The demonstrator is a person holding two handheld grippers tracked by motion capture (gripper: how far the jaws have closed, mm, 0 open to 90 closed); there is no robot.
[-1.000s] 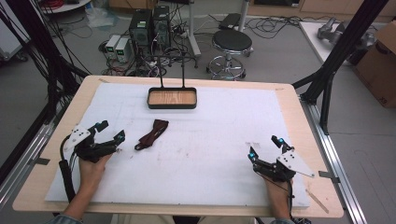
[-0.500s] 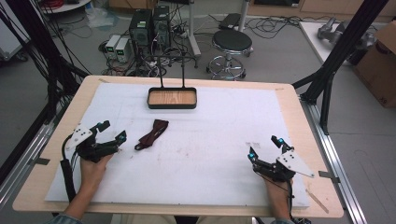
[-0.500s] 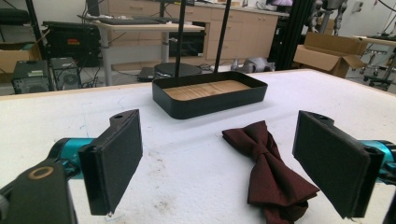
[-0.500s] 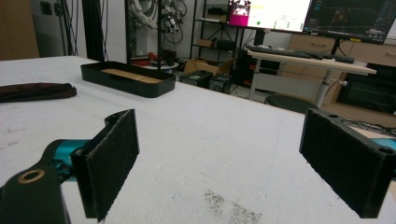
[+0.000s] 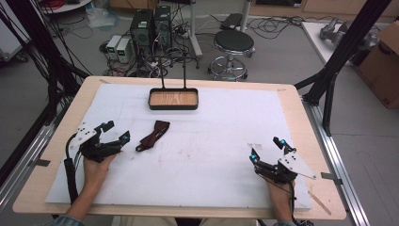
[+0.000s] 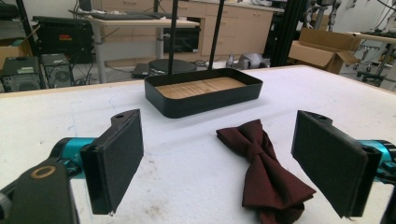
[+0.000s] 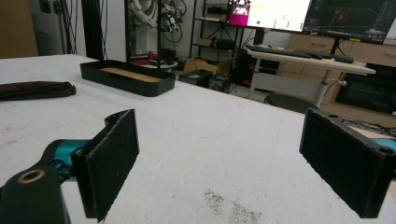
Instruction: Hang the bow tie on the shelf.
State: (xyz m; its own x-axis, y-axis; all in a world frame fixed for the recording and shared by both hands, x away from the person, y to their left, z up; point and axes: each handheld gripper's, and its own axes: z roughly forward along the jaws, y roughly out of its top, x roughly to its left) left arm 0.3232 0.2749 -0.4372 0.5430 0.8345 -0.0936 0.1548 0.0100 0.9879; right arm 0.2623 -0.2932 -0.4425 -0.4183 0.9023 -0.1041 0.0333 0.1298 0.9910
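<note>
A dark red bow tie [image 5: 154, 135] lies flat on the white table cover, left of the middle; it is also in the left gripper view [image 6: 266, 172] and at the far left of the right gripper view [image 7: 35, 89]. My left gripper [image 5: 116, 131] stands open just left of it, jaws wide, nothing between them [image 6: 224, 163]. A black tray with a wooden floor [image 5: 173, 99] sits at the back centre [image 6: 203, 91] [image 7: 126, 76], empty. My right gripper [image 5: 266, 149] rests open near the front right, apart from both [image 7: 219, 158].
The white foam cover [image 5: 211, 136] spans most of the wooden table. Two thin black posts [image 5: 173, 70] rise behind the tray. A stool [image 5: 233, 44] and computer boxes [image 5: 149, 26] stand on the floor beyond the far edge. Black frame struts [image 5: 336, 61] flank the table.
</note>
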